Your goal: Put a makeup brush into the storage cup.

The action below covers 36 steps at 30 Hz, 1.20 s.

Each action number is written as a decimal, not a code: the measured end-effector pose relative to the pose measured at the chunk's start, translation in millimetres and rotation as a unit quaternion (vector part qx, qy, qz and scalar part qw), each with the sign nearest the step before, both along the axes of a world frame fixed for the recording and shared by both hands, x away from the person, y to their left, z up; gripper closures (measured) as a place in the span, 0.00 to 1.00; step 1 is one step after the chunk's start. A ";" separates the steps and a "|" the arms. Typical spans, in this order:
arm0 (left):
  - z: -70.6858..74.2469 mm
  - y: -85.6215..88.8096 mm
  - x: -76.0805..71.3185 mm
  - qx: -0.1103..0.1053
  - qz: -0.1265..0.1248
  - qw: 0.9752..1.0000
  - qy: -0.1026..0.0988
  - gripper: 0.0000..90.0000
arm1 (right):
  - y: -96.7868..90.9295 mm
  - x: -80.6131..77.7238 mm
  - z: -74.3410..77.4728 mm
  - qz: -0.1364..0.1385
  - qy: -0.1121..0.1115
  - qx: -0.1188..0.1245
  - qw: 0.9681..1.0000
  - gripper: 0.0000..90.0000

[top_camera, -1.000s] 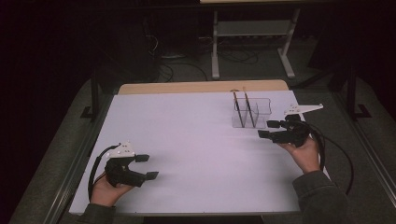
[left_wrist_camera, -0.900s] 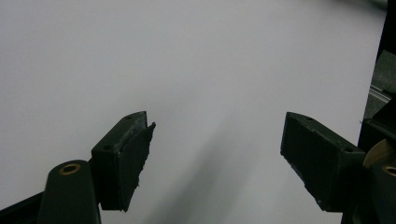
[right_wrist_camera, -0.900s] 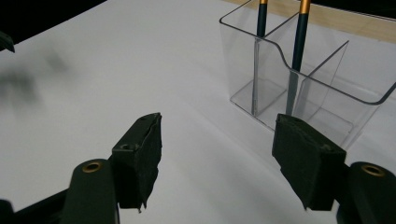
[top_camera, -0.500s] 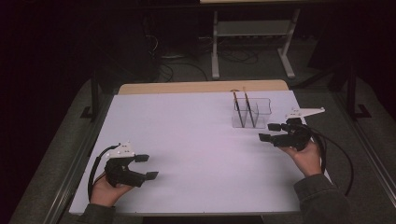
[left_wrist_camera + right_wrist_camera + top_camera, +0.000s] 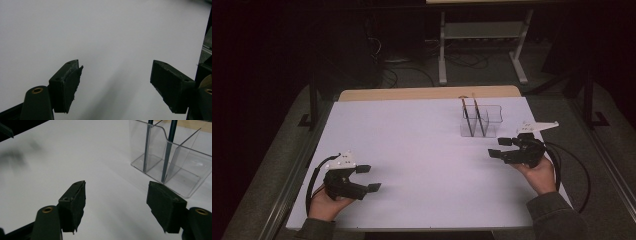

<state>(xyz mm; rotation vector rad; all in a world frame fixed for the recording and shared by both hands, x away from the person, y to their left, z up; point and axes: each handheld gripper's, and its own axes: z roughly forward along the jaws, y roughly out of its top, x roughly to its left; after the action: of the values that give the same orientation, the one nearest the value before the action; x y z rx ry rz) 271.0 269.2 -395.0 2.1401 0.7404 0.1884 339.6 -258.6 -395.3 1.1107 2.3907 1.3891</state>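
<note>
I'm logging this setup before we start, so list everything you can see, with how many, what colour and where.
organiser: one, clear plastic with compartments, far right of the table.
pencils: two, dark, standing tilted in the organiser.
table: one, white top, wooden edge at the far side.
frame: one, light grey metal, on the floor behind the table.
left gripper: one, black, near left of the table, jaws open with nothing between.
right gripper: one, black, near the organiser, jaws open with nothing between.

The high view looks down the white table (image 5: 422,165); both gripper views skim it close, the right's facing the clear holder (image 5: 172,162).
</note>
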 end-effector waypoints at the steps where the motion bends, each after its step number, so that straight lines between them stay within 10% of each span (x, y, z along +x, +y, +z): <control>1: 0.0 -0.1 -0.1 0.001 0.001 1.000 -0.001 0.26 | 0.4 -1.1 -0.5 0.000 0.002 0.003 1.000 0.33; 36: 0.0 4.3 -4.3 -0.002 0.016 1.000 -0.008 0.22 | 8.6 -31.5 -14.3 0.016 0.002 0.008 1.000 0.28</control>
<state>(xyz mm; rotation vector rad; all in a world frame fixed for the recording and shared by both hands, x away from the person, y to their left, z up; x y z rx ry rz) 266.7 273.5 -395.0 2.1215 0.7669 0.2205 308.1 -250.0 -409.7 1.0846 2.4137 1.4189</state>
